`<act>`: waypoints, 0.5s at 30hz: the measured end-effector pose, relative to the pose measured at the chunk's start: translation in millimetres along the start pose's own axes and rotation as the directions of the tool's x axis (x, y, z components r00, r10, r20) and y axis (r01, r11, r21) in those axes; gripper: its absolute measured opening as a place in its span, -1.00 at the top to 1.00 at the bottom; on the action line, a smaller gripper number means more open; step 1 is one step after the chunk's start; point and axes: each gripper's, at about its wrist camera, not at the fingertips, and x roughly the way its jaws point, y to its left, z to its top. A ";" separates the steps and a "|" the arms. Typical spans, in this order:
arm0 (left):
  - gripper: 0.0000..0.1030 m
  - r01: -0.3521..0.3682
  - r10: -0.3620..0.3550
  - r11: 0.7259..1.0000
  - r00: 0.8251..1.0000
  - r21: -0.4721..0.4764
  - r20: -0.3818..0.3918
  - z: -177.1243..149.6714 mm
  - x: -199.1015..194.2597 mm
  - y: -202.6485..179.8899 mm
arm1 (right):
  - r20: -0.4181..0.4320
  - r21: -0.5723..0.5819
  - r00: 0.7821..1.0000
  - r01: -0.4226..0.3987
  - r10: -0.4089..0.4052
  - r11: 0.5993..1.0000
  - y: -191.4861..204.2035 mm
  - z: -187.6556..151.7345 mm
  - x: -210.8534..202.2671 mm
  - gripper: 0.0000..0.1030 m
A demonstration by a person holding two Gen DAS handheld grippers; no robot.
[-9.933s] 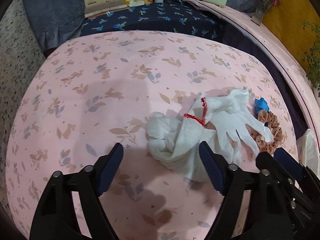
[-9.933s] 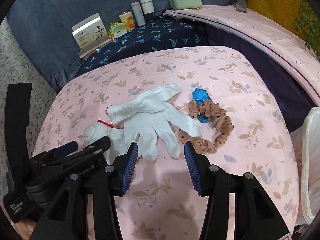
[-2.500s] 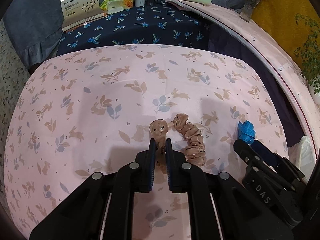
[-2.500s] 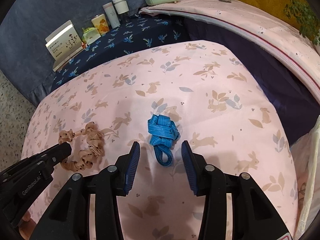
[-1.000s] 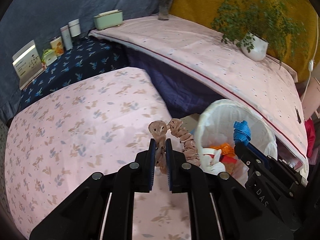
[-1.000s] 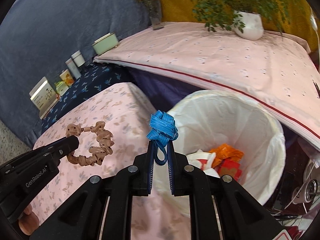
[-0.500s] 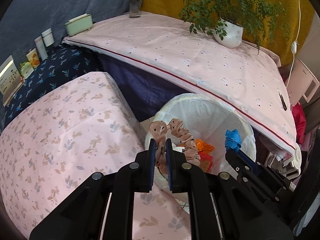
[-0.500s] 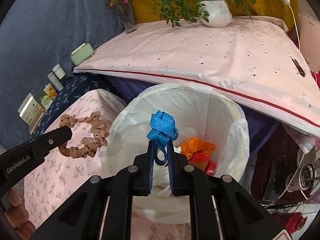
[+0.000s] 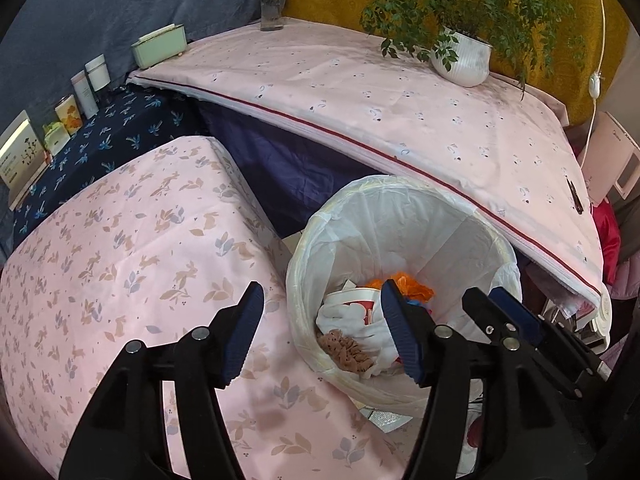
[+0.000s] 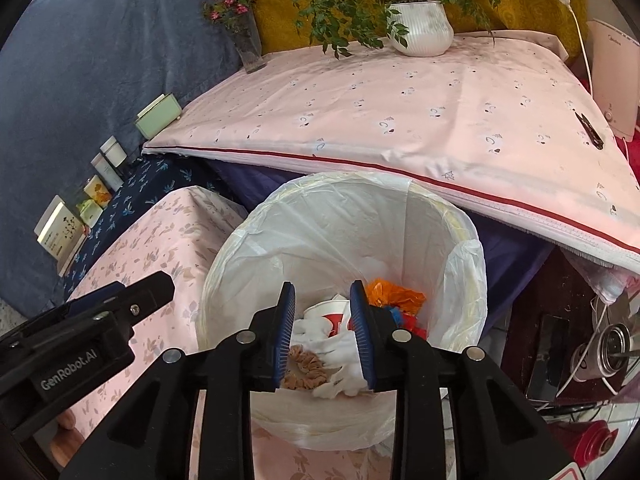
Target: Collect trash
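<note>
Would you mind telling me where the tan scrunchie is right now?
The scrunchie lies inside the lined trash bin, at the near left of the pile, against the white gloves; the right wrist view shows it between the open right gripper fingers.

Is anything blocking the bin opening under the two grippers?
No. The trash bin is open-topped; the scrunchie lies inside. The left gripper and right gripper are open, holding nothing.

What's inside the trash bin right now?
In the lined trash bin: brown scrunchie, white gloves, a red-and-white cup, orange wrapper. The gripper fingers hide the rest; anything beneath is covered.
</note>
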 end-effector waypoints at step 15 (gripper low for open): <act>-0.12 -0.022 0.022 1.000 1.000 -0.021 0.000 -10.2 -8.4 13.3 | 0.009 -0.026 1.000 -0.006 0.007 1.000 13.1 -5.6 -9.2 0.25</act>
